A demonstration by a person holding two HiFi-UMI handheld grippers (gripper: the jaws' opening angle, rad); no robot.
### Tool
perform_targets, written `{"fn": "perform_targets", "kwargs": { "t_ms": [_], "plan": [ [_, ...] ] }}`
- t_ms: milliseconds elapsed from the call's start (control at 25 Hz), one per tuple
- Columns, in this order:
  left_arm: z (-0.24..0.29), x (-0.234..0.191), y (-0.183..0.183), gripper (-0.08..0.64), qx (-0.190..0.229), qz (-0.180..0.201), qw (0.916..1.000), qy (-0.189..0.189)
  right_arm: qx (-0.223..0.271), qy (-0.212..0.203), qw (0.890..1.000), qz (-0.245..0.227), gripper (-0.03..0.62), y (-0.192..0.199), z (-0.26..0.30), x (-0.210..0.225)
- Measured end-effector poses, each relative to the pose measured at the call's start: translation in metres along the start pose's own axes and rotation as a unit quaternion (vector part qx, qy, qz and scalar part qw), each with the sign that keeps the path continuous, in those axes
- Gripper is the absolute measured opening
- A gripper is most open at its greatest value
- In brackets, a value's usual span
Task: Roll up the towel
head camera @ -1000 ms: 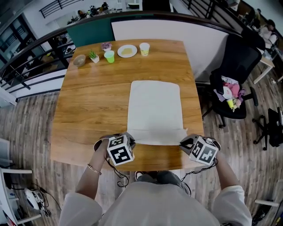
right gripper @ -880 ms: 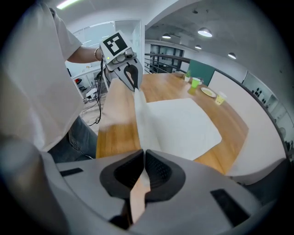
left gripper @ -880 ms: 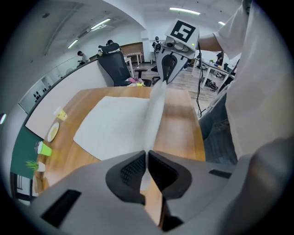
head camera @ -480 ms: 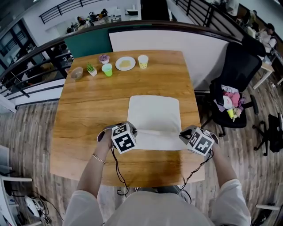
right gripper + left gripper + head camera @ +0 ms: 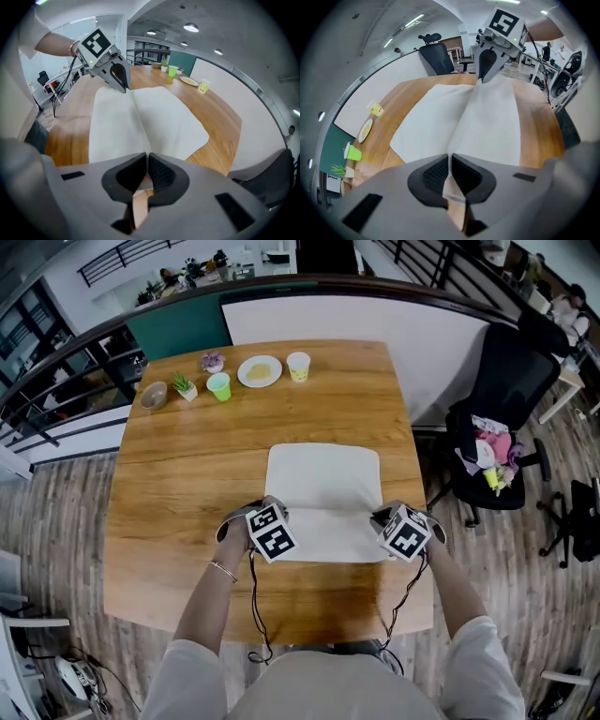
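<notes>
You clamp left gripper [image 5: 449,164] on white towel [image 5: 323,474] corner, right gripper [image 5: 146,171] on other corner; held edge folded over towel's middle, on wooden table [image 5: 183,474].

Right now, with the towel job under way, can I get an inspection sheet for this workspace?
Surface: wooden table, bare around the work.
Job's things: white towel, flat, its near end folded over onto itself.
Clutter: bowl, potted plant, green cup, plate and yellow cup in a row at the far edge, apart from the towel.
Grippers: left gripper and right gripper, each shut on the towel's folded-over edge.
Cables: black cables hang from both grippers toward the person.
Surroundings: office chair right of the table, white partition behind it.
</notes>
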State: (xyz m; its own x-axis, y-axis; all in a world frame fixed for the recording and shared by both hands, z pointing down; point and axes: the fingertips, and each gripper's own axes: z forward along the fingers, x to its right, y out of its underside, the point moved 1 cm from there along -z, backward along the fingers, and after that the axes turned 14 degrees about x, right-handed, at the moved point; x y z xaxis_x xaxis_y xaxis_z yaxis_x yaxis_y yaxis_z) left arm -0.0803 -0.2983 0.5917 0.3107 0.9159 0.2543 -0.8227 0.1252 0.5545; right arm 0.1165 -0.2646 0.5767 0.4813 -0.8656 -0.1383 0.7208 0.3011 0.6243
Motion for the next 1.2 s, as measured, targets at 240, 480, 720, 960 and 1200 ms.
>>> {"fn": "perform_targets", "kwargs": {
  "t_ms": [240,480,720,960,1200],
  "plan": [
    [0.009,-0.002,0.007,0.047,0.005,-0.032,0.9995,-0.006,-0.002,0.026,1.0,0.002,0.031,0.005,0.01,0.005],
    [-0.006,-0.014,0.011,0.117,0.027,-0.064,0.9974,-0.021,0.023,0.052,0.998,0.019,0.089,0.001,0.002,0.014],
    [-0.049,-0.008,0.0,0.144,0.063,-0.05,0.9965,-0.02,0.058,0.076,0.995,0.018,0.123,-0.01,-0.027,0.016],
    [-0.068,0.06,-0.012,0.158,0.066,0.037,0.9962,0.044,0.043,-0.006,0.998,-0.035,0.14,-0.005,-0.041,-0.055],
    [-0.042,0.096,0.024,0.156,0.009,0.064,0.9952,0.073,-0.02,-0.057,0.991,-0.118,0.14,0.027,-0.028,-0.108]
  ]
}}
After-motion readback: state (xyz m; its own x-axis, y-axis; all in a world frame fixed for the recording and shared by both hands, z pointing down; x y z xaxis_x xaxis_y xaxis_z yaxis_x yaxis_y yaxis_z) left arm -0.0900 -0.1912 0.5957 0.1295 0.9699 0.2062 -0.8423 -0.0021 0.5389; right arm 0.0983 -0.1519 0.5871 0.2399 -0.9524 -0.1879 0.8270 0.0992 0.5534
